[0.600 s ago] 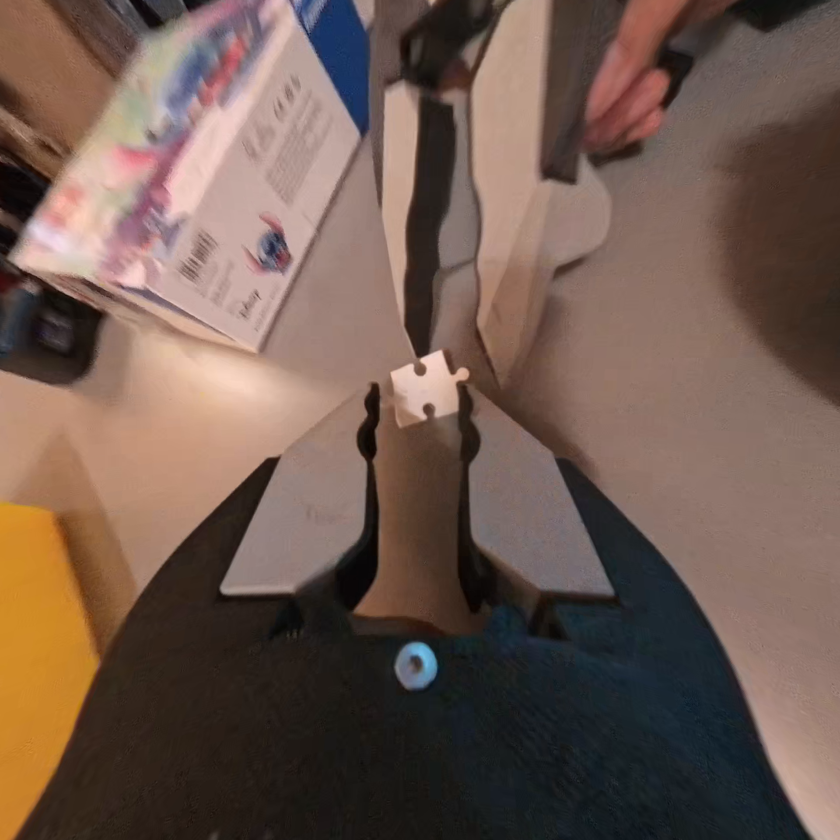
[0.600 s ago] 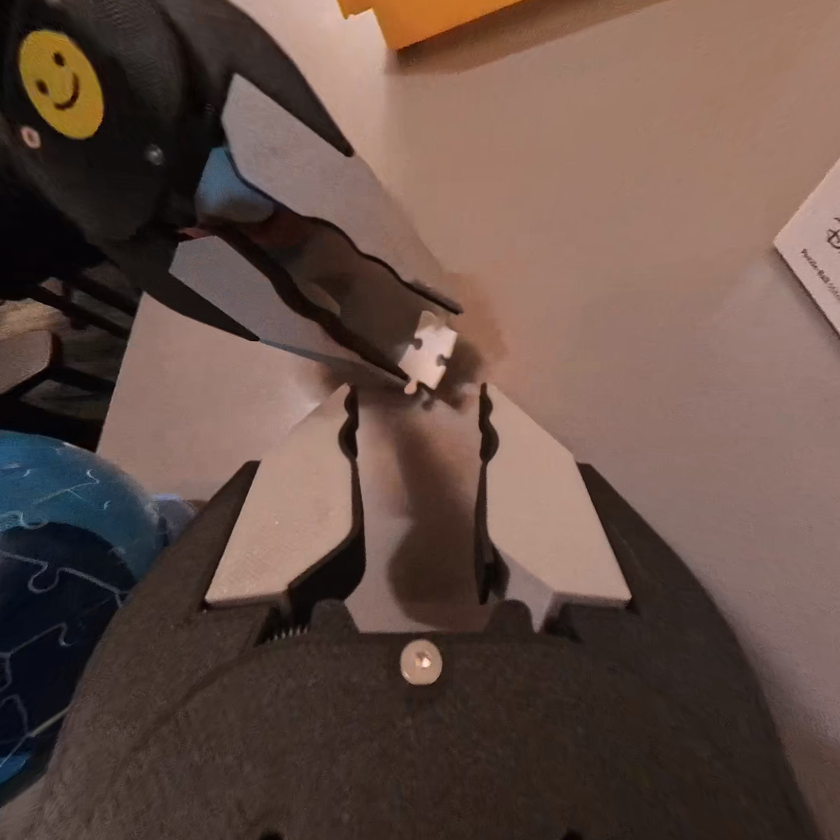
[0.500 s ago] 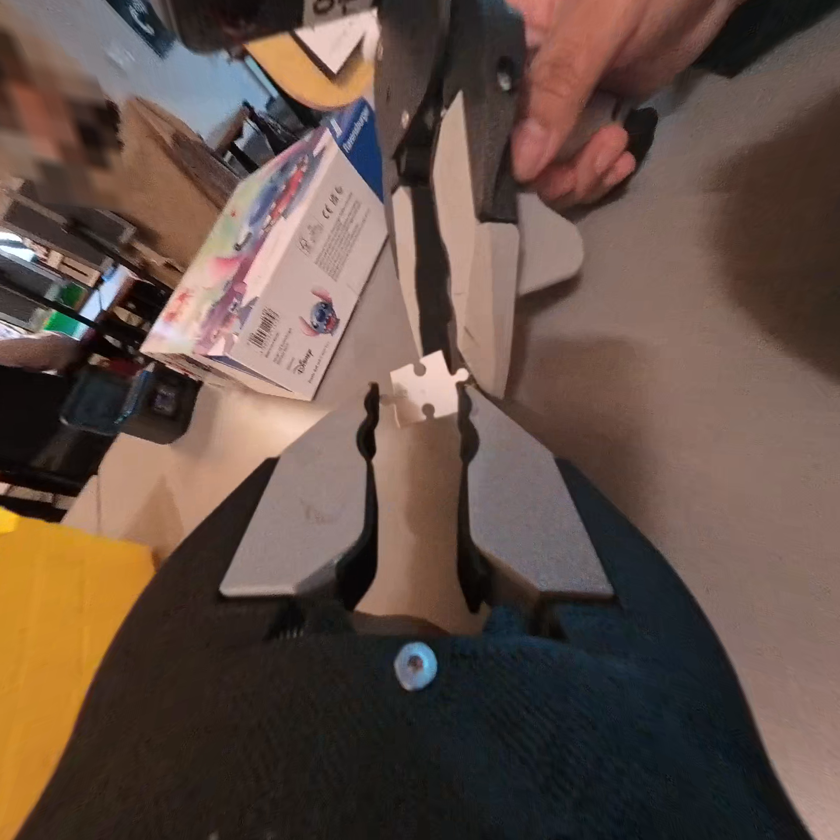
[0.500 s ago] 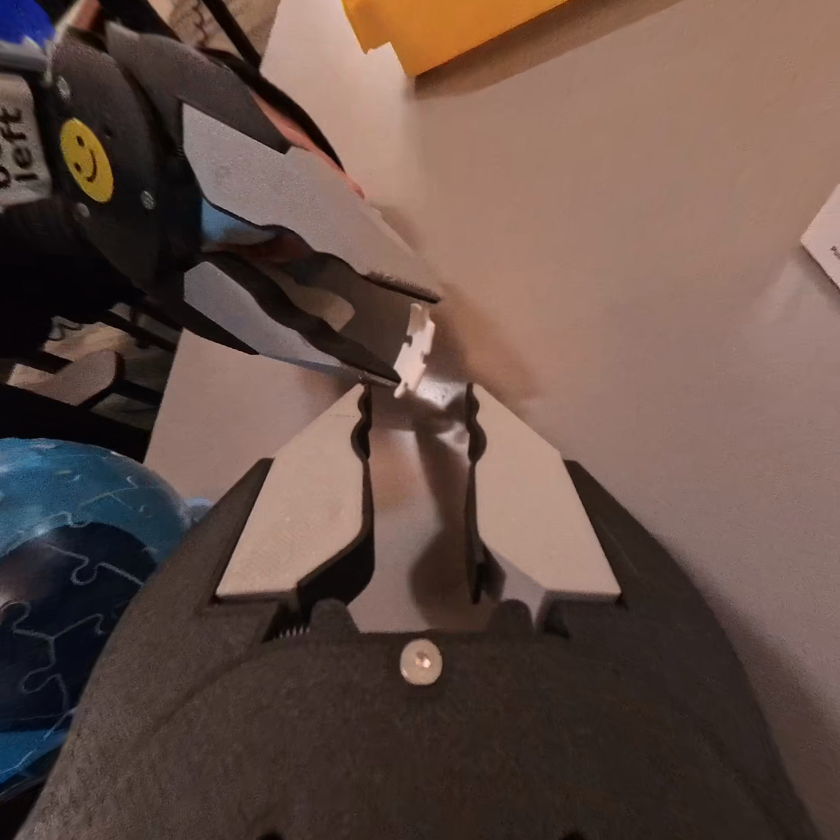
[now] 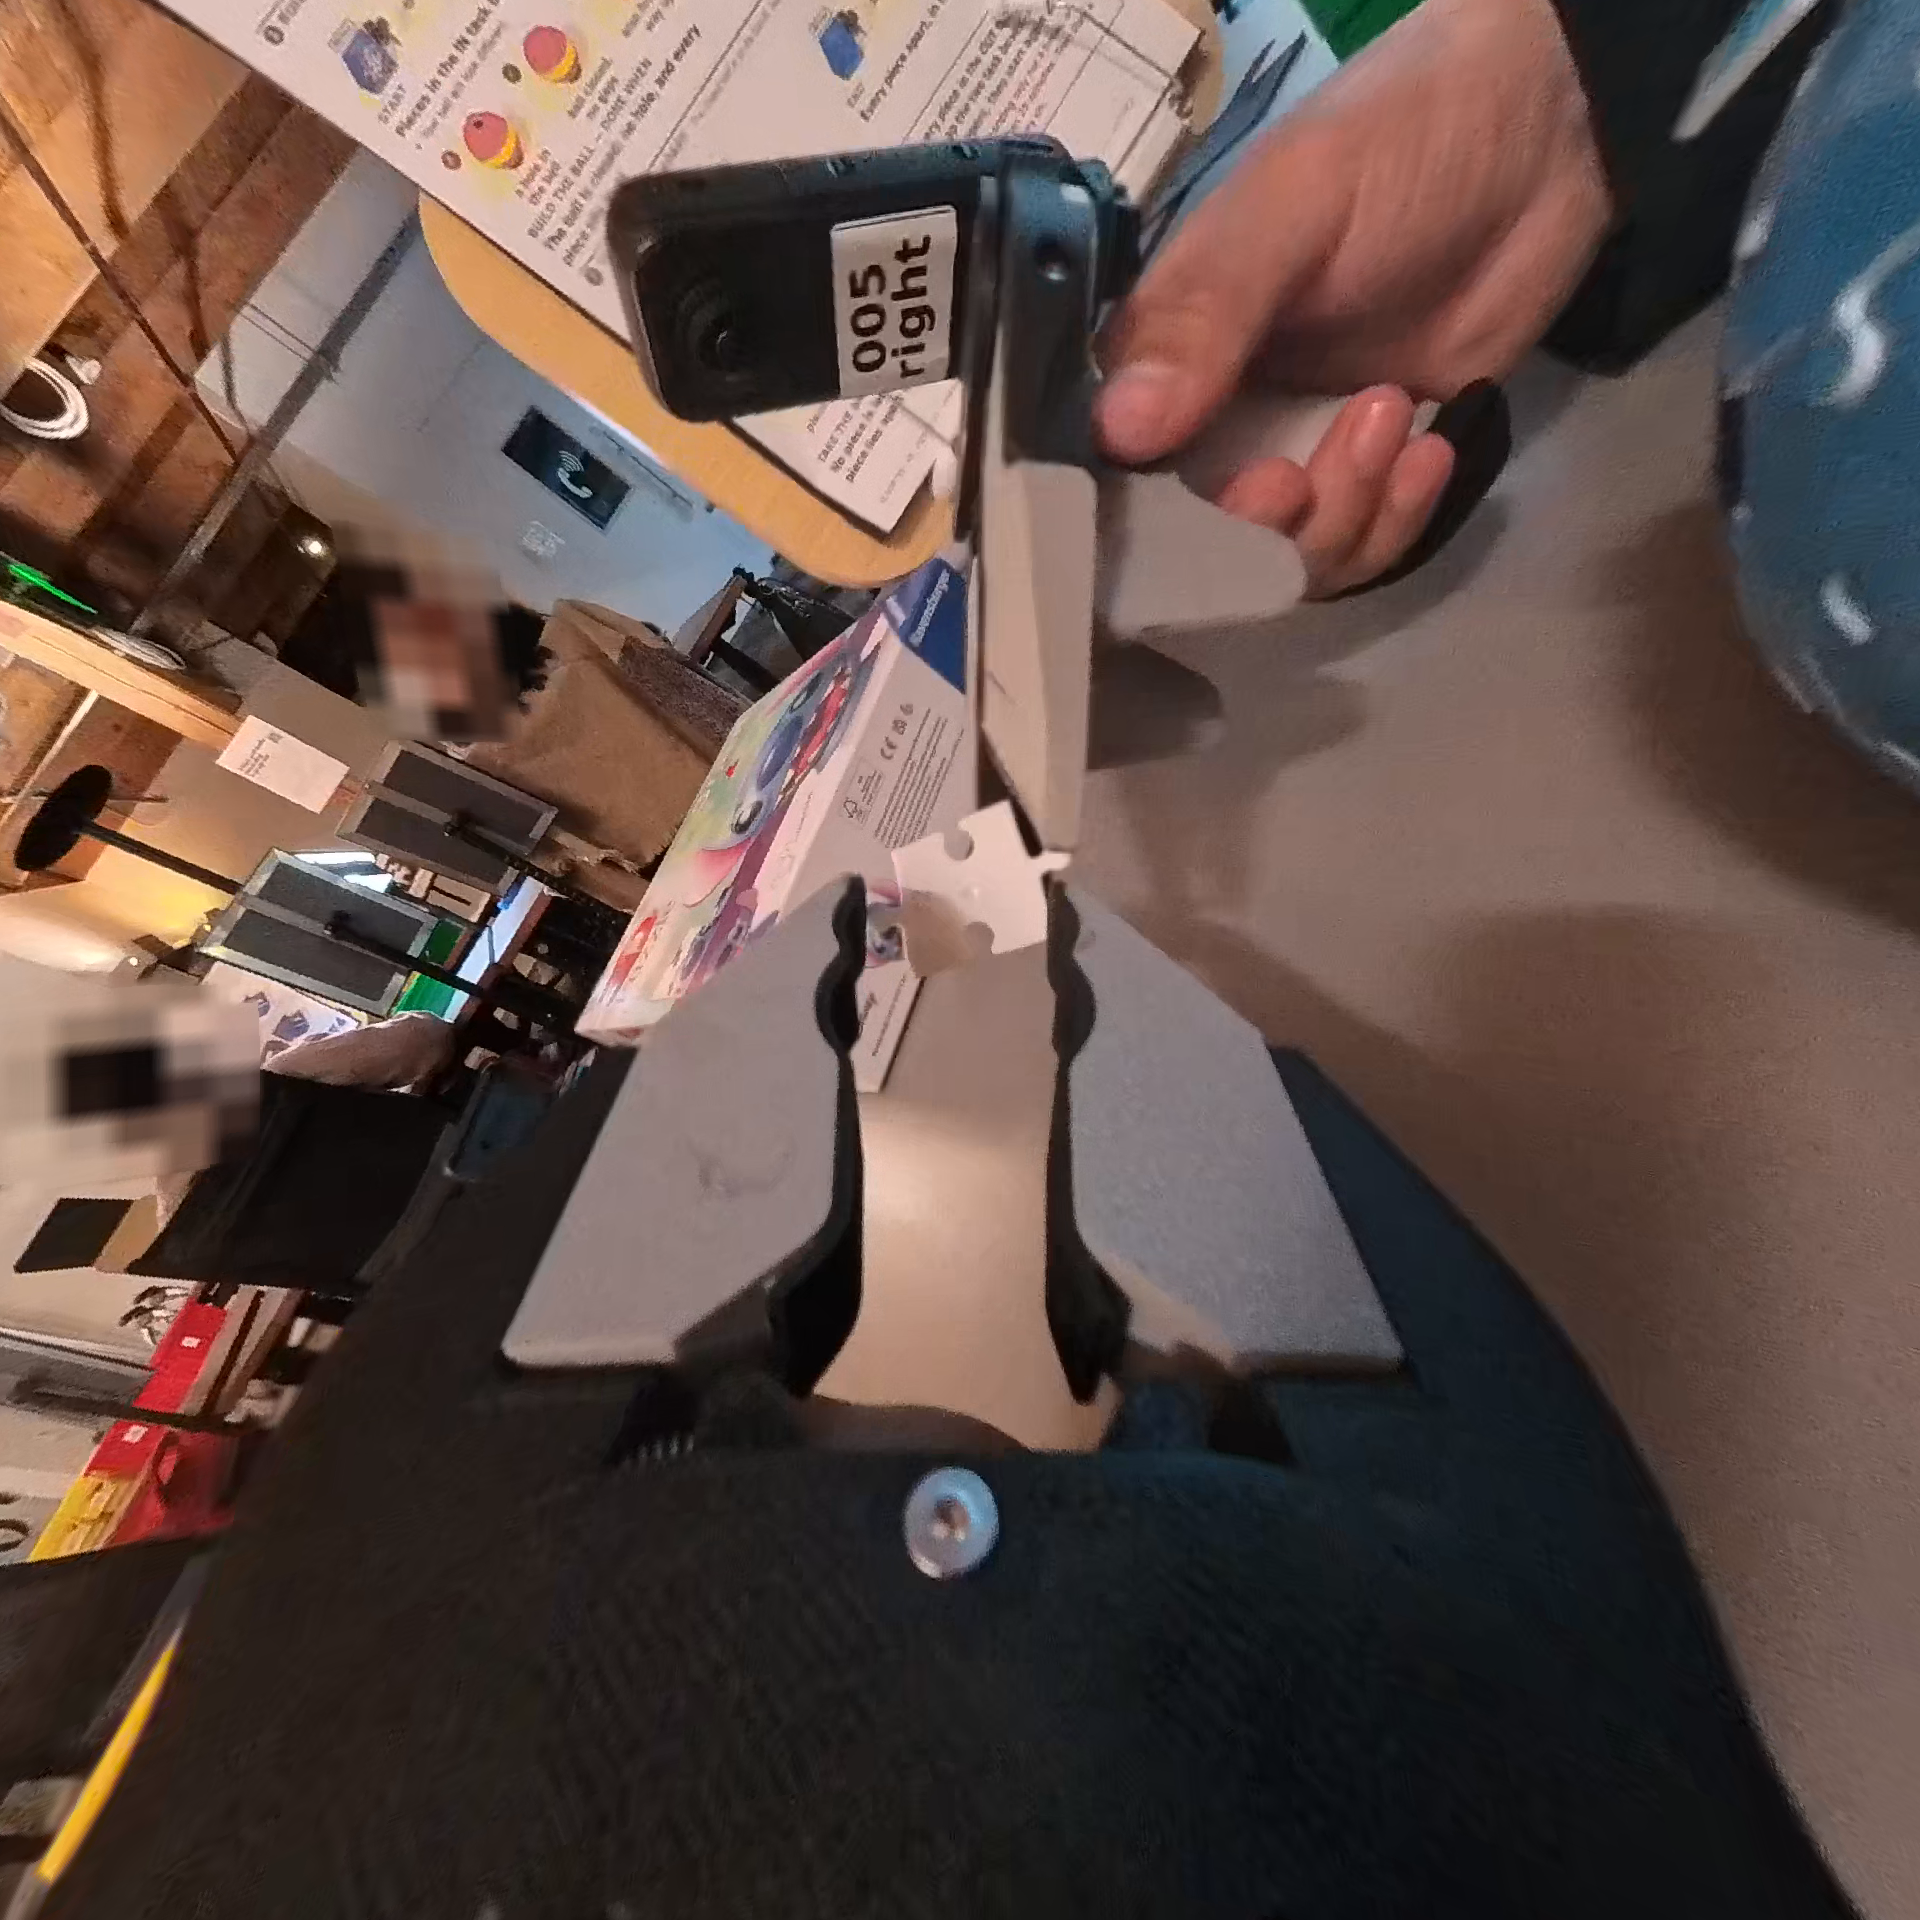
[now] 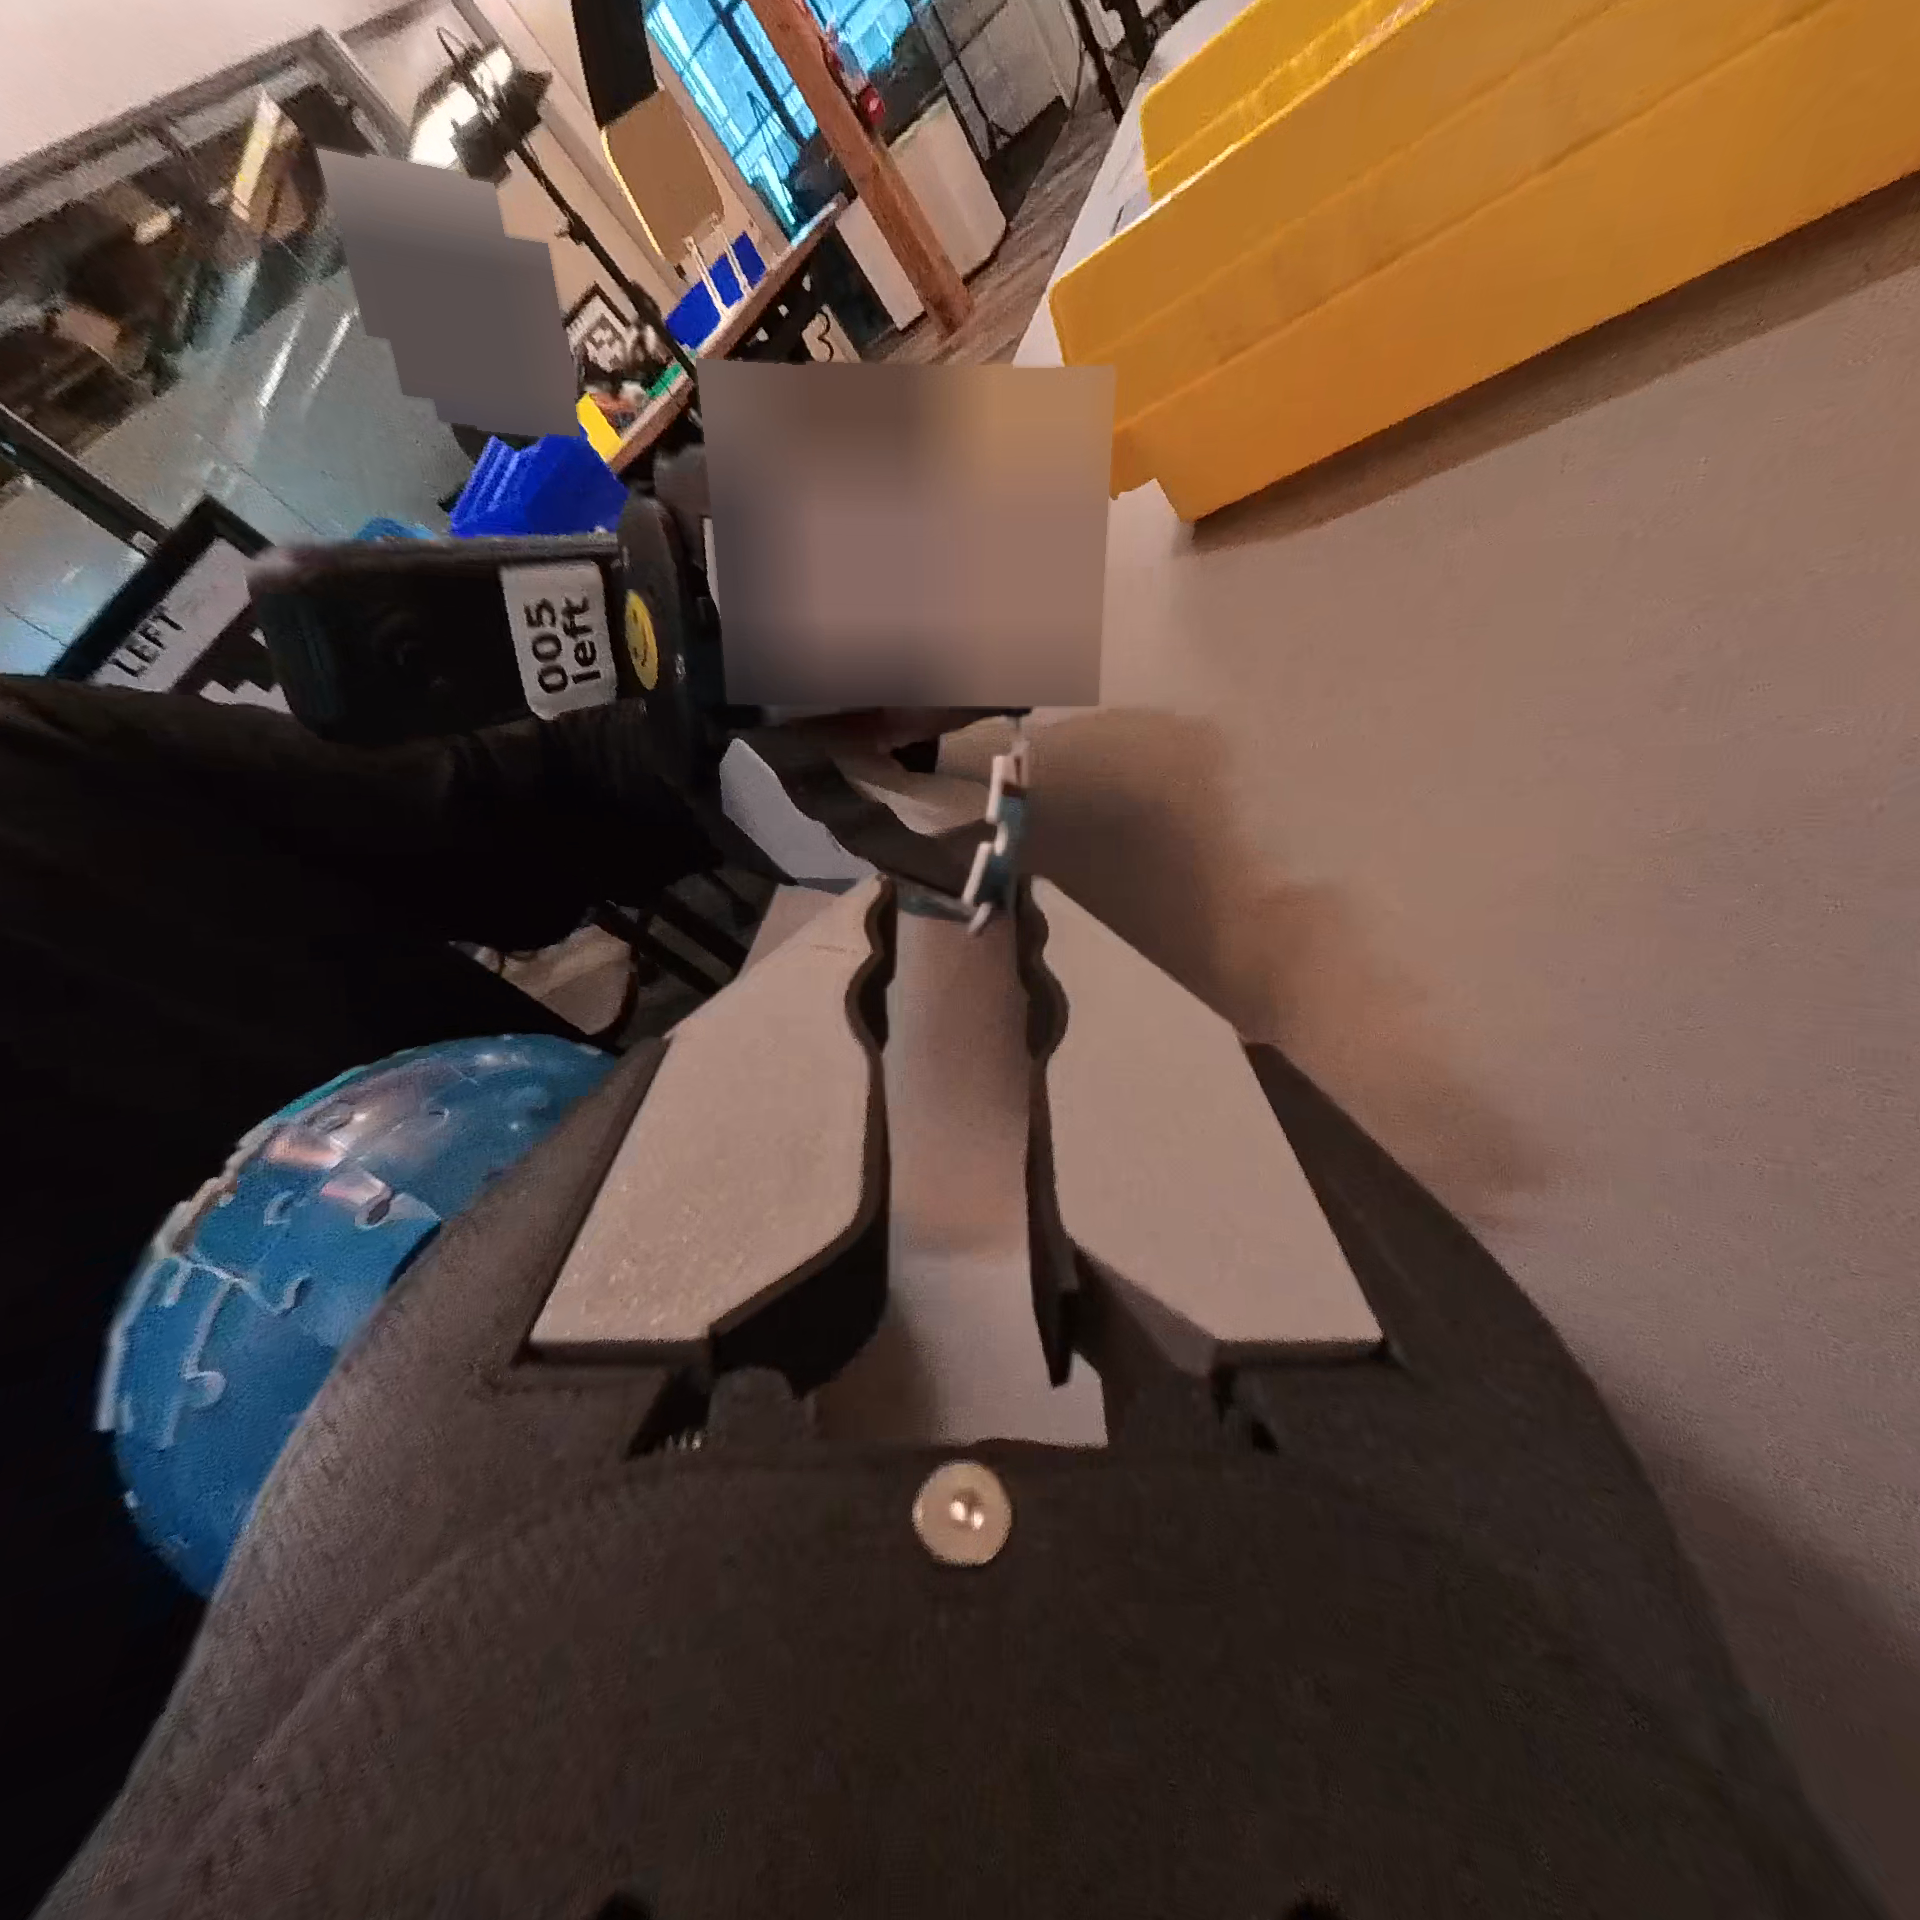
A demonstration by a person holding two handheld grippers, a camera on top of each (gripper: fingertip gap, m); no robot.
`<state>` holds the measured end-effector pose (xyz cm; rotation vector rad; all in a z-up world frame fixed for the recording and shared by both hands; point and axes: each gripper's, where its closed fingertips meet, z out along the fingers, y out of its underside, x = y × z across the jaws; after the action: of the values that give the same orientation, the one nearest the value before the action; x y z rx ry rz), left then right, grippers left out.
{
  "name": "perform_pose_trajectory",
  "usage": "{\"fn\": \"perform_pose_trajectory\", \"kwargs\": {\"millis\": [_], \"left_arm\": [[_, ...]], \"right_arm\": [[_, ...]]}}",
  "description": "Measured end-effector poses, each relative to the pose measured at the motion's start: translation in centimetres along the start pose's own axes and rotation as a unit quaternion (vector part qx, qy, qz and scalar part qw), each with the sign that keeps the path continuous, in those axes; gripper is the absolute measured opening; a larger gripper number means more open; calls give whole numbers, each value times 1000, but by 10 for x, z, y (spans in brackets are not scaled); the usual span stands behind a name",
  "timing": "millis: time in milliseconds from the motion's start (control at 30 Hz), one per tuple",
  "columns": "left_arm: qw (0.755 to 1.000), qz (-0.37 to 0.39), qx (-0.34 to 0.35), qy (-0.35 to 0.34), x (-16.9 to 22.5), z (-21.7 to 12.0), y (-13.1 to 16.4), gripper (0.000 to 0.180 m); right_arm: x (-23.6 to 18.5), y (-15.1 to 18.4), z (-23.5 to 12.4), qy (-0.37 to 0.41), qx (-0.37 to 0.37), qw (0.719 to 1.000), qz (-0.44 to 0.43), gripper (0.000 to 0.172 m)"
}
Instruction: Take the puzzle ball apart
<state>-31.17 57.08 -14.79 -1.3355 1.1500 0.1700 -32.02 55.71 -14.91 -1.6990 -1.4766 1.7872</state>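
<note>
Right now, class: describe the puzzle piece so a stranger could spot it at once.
Find the beige table with the colourful box on it. In front of that box, a puzzle piece sits between the tips of the left hand-held gripper. It is small, flat and plain white with knobs and notches, unlike the printed box.

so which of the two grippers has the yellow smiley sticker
The left gripper: a yellow smiley sticker sits on its black body. The right gripper shows only a white label.
</note>
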Motion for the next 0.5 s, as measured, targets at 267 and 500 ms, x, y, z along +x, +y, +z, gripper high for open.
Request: {"fn": "perform_pose_trajectory", "kwargs": {"millis": [267, 500], "left_arm": [[999, 54, 4, 7, 13, 9, -13, 33], [998, 65, 21, -3, 11, 13, -28, 33]], "right_arm": [[7, 0, -10, 44, 8, 999, -12, 0], [-4, -4, -23, 56, 30, 998, -19, 0]]}}
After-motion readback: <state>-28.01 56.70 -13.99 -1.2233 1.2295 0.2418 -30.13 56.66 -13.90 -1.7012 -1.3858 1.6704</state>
